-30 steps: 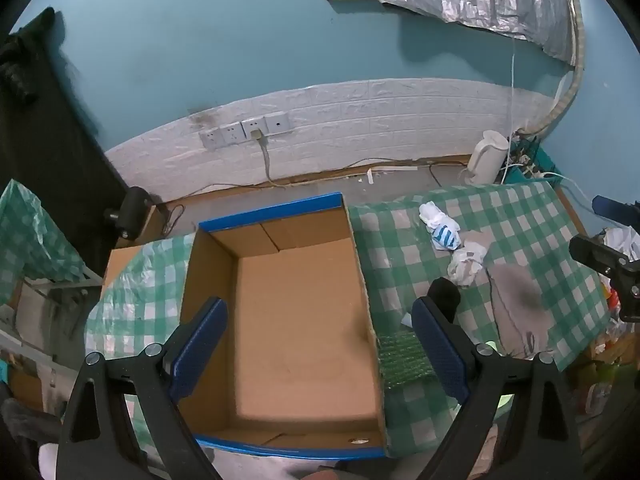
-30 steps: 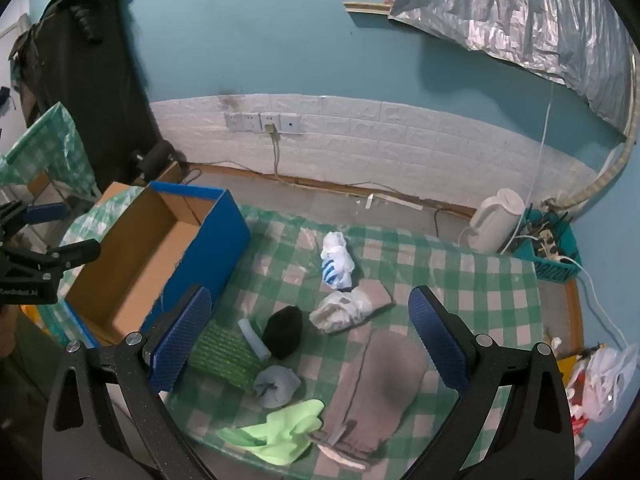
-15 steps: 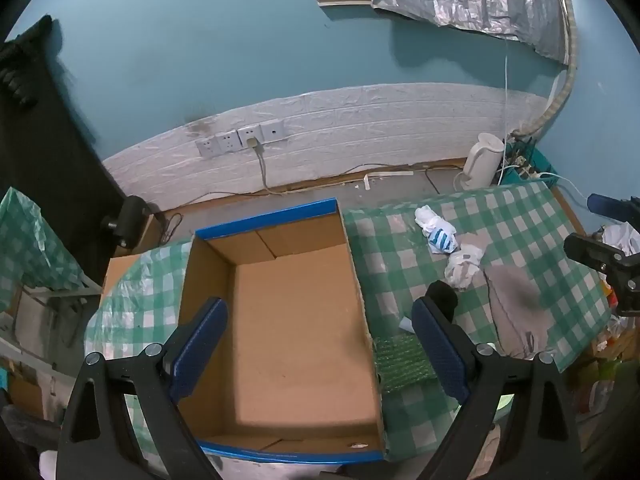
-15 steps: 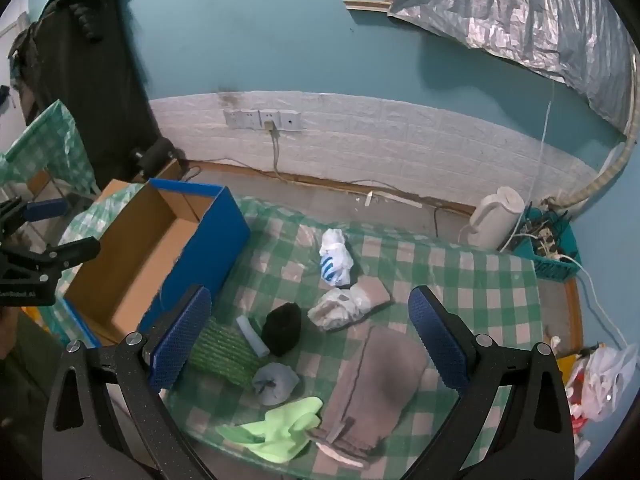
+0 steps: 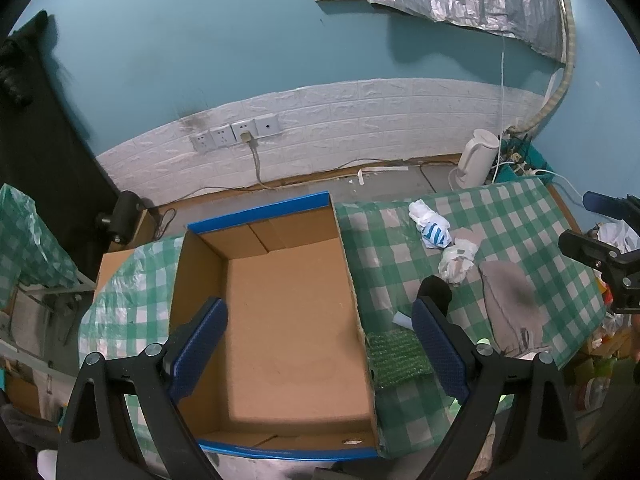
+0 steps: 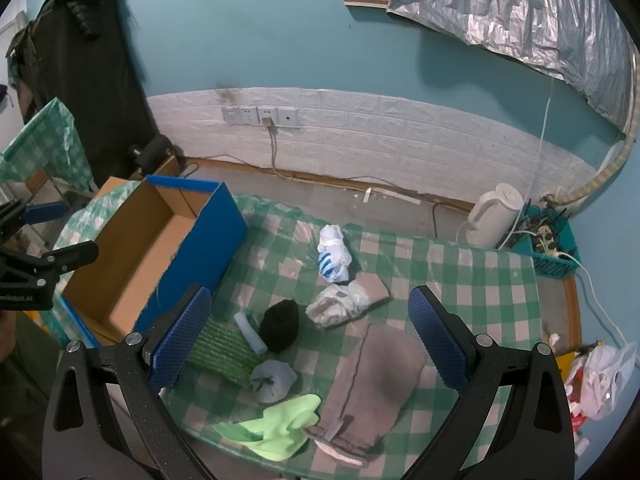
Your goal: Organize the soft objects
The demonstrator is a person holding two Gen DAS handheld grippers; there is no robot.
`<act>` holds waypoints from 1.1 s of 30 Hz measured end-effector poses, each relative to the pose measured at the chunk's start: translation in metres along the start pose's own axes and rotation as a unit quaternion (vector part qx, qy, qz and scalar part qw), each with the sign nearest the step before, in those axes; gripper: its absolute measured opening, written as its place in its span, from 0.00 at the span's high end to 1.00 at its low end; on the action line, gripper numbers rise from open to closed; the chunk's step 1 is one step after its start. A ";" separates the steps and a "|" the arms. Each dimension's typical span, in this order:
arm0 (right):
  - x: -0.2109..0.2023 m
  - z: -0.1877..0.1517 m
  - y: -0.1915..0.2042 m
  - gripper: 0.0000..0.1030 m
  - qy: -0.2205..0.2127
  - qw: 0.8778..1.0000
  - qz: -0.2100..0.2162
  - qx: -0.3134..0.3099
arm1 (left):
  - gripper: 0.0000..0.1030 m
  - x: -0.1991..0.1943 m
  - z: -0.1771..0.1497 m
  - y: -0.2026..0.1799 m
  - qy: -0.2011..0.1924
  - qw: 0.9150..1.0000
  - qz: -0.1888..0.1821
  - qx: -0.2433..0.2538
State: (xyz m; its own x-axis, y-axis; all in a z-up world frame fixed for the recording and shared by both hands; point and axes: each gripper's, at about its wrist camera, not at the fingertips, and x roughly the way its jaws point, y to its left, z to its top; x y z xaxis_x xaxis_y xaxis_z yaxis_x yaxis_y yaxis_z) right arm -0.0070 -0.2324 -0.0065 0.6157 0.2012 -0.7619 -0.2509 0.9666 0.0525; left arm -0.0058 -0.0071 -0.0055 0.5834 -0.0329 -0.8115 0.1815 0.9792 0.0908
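Box (image 5: pixel 288 312) empty at surface's (image 6: pixel 472 280) left edge. Both grippers, left (image 5: pixel 320 344) and right (image 6: pixel 310 336), spread, pinching nothing. Best: lower right onto black bundle (image 6: pixel 280 326), pinch mid-bulk.

1. Small white lettering stood on the black body of the left gripper (image 6: pixel 24 276), at the far left edge of the right wrist view, too small and blurred to read.
2. No other text, label, brand or number was legible anywhere.
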 end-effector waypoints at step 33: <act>0.004 -0.010 -0.005 0.04 0.012 1.000 -0.003 -0.001 | 0.09 0.001 -0.006 -0.008 0.004 1.000 -0.005 0.009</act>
State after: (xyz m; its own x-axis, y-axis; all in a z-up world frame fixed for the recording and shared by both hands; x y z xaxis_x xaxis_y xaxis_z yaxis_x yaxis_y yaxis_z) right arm -0.0112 -0.2378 -0.0163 0.5992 0.1910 -0.7775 -0.2484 0.9676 0.0463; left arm -0.0119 -0.0137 -0.0106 0.5742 -0.0417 -0.8176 0.2022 0.9750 0.0923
